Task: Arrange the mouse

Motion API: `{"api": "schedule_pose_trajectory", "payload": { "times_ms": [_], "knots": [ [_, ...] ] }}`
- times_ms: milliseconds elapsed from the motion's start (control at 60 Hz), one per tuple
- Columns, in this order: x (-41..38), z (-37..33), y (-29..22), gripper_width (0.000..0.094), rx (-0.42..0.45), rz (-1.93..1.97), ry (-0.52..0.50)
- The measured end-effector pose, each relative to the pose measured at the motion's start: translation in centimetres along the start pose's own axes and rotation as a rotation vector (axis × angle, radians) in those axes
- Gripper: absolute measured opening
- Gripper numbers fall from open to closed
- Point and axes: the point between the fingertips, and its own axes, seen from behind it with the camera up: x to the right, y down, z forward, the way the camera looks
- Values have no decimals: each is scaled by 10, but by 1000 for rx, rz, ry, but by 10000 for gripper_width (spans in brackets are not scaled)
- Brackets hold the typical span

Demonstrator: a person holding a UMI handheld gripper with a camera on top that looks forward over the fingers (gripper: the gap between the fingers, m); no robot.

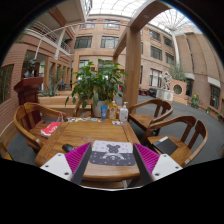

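A grey mouse pad with a dark mouse-ears figure lies flat at the near edge of a wooden table. My gripper is open, with its magenta pads wide apart on either side of the pad. The pad rests on the table between the fingers and they do not press on it. I cannot pick out a computer mouse for certain. A dark flat object lies just right of the right finger.
A potted plant, a blue bottle and a clear bottle stand at the table's far side. A red item lies far left. Wooden chairs surround the table in a brick atrium.
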Motion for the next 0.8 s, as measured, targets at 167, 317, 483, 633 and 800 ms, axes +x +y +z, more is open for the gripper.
{"api": "schedule_pose_trajectory", "payload": {
  "times_ms": [167, 317, 483, 633, 800],
  "knots": [
    [3, 23, 49, 849, -96, -1, 17],
    [-24, 57, 113, 838, -214, -24, -22],
    [-98, 91, 158, 846, -302, -44, -149],
    [-165, 135, 166, 853, -305, -65, -238],
    [-218, 196, 163, 852, -276, -104, -272]
  ]
}}
